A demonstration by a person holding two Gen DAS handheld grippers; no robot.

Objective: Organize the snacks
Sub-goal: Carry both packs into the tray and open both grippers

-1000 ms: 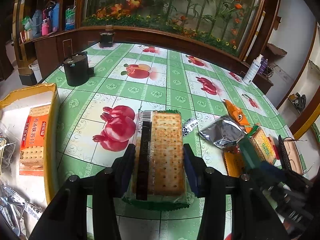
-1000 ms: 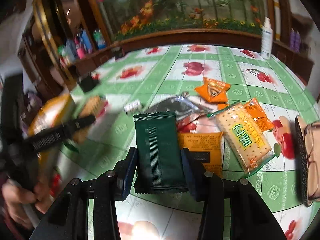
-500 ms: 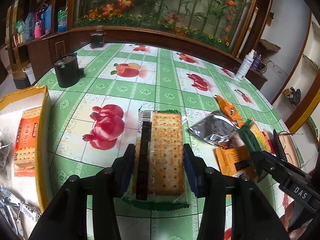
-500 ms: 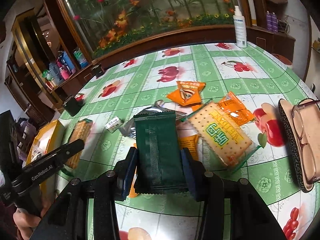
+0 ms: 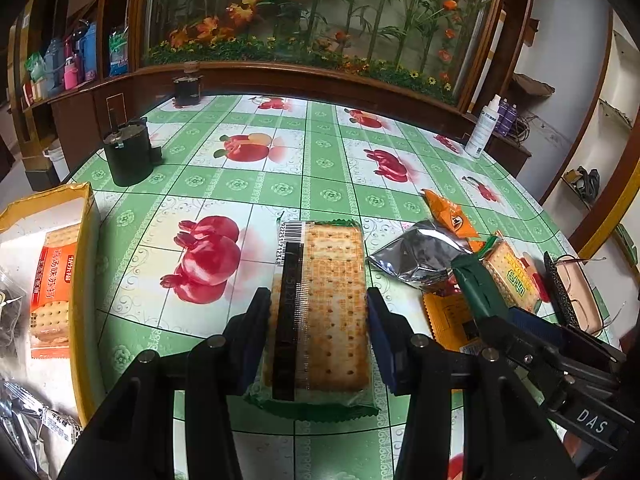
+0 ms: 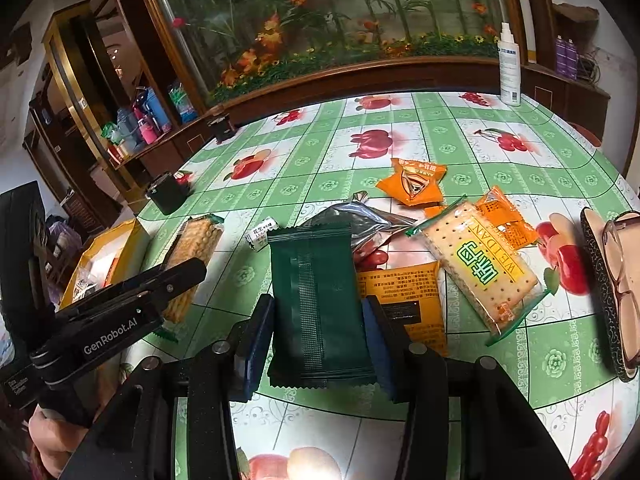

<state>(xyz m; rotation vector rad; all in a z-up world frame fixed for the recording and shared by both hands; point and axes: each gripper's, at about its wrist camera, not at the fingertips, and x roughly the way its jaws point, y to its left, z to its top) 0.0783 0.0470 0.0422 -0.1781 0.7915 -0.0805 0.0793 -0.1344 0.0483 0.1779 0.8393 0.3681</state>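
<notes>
In the left wrist view, the left gripper (image 5: 317,332) sits at the bottom middle of the frame. Its two blue pads pinch a cracker pack (image 5: 320,312) from both sides. The pack is see-through with a green edge, and it points away toward the middle of the frame, above the table (image 5: 280,168) with its green squares and red fruit pictures. At the left edge is a yellow box (image 5: 86,248). Inside it lies an orange cracker pack (image 5: 52,292). A black pot (image 5: 127,156) stands in the upper left part of the table.

In the right wrist view, the right gripper (image 6: 318,336) is at the bottom middle. Its pads squeeze a dark green packet (image 6: 318,304), which sticks up toward the middle of the frame. Just to the right of it, an orange flat packet (image 6: 404,300) lies on the table. Further right is a big cracker pack with green letters (image 6: 478,268), lying slanted and partly on top of a small orange packet (image 6: 506,216). A silver bag (image 6: 356,222) peeks out behind the green packet. An orange triangle snack (image 6: 414,182) lies further back, in the upper middle. A small white candy (image 6: 261,234) is just left of the green packet's top. At the right edge, glasses (image 6: 618,276) rest on a case. A white spray bottle (image 6: 508,64) stands in the upper right.
</notes>
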